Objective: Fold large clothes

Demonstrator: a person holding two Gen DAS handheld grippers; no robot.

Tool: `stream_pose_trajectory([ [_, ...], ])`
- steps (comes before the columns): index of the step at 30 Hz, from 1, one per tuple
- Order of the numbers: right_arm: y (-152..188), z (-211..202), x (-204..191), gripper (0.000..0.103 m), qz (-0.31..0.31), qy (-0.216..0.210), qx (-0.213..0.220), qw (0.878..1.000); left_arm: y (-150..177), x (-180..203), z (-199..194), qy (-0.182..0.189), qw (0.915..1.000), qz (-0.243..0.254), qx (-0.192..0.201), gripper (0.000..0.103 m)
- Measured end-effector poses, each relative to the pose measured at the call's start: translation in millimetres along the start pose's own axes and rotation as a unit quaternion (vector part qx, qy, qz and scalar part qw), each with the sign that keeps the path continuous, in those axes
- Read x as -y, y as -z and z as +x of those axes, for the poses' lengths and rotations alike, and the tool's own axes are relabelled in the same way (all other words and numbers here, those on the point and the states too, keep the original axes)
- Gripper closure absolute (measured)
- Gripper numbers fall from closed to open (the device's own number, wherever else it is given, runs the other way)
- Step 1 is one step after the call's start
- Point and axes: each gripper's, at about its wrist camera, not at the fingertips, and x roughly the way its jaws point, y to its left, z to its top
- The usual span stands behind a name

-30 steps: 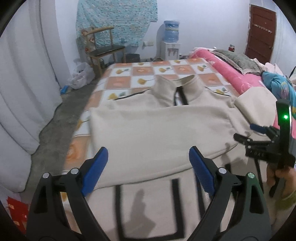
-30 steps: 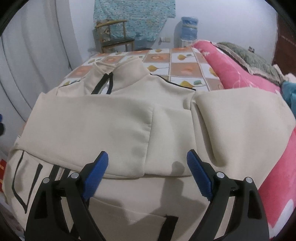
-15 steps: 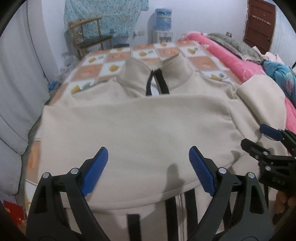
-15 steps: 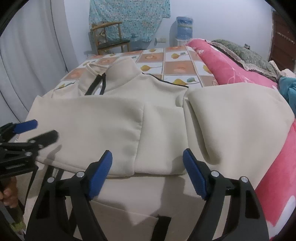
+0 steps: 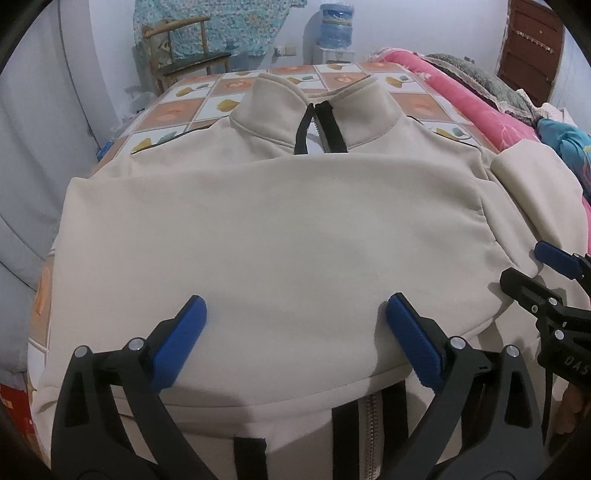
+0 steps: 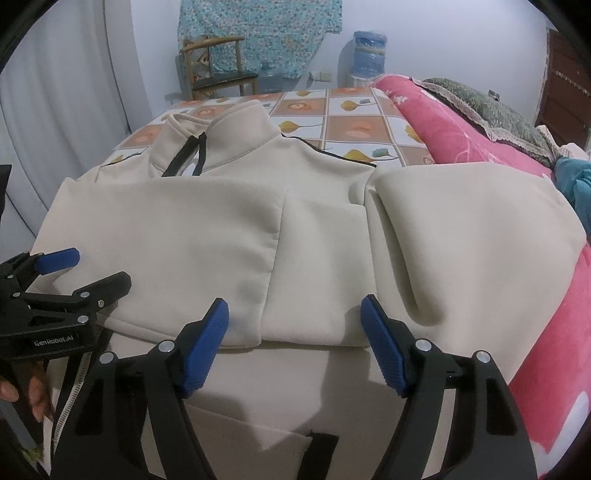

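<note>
A large beige zip jacket with black trim lies front up on the bed, collar at the far end. One sleeve is folded across its chest; the other sleeve lies out to the right. My left gripper is open and empty, low over the folded sleeve's near edge. My right gripper is open and empty over the sleeve's cuff end. Each gripper shows in the other's view: the right gripper and the left gripper.
The bed has a checkered orange and white sheet. A pink quilt and pillows lie along the right. A wooden chair and a water dispenser stand by the far wall. White curtains hang on the left.
Both grippers have moved forward and lower over the jacket. The left one has swung right to centre on the collar. The jacket has not moved.
</note>
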Motion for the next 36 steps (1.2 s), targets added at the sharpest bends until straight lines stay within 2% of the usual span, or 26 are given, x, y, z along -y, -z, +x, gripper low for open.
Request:
stream_pose_trajectory([
  [7, -0.4, -0.8, 0.8, 0.03, 0.006, -0.006, -0.001, 1.0, 0.1, 0.0, -0.1, 0.0, 1.0, 0.0, 0.001, 0.008],
  [29, -2.1, -2.9, 3.7, 0.017, 0.022, -0.035, -0.001, 0.999, -2.4, -1.2, 1.0, 0.0, 1.0, 0.0, -0.005, 0.008],
  [36, -2.4, -4.8, 5.5, 0.017, 0.028, -0.043, 0.0, 0.999, -2.4, -0.9, 1.3, -0.001, 1.0, 0.0, -0.005, 0.008],
])
